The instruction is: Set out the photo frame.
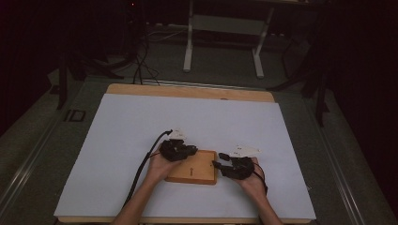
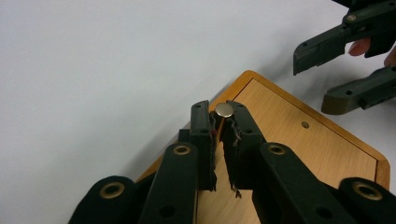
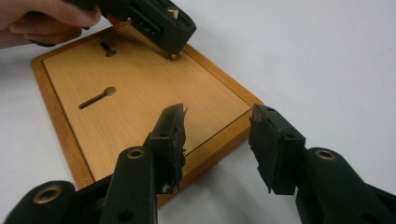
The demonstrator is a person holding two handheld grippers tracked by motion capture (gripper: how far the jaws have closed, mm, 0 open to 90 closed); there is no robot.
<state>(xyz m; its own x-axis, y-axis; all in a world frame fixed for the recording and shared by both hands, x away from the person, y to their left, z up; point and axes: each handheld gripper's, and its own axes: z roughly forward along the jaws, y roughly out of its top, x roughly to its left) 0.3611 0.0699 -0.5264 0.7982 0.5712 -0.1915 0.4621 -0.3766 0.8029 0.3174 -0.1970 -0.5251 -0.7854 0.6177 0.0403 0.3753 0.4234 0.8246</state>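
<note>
left gripper (image 2: 218, 122): jaws pinching a small metal peg (image 2: 224, 109) at their tips, over the wooden board (image 2: 299, 154) corner | right gripper (image 3: 217, 135): jaws spread, empty, straddling the board's near edge | risk: the shallow tip grip may let the peg slip or tilt

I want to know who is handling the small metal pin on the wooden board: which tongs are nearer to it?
Left. The left tongs close on the small metal pin at the corner of the wooden board. The right tongs stand open at the board's opposite edge, away from the pin.
</note>
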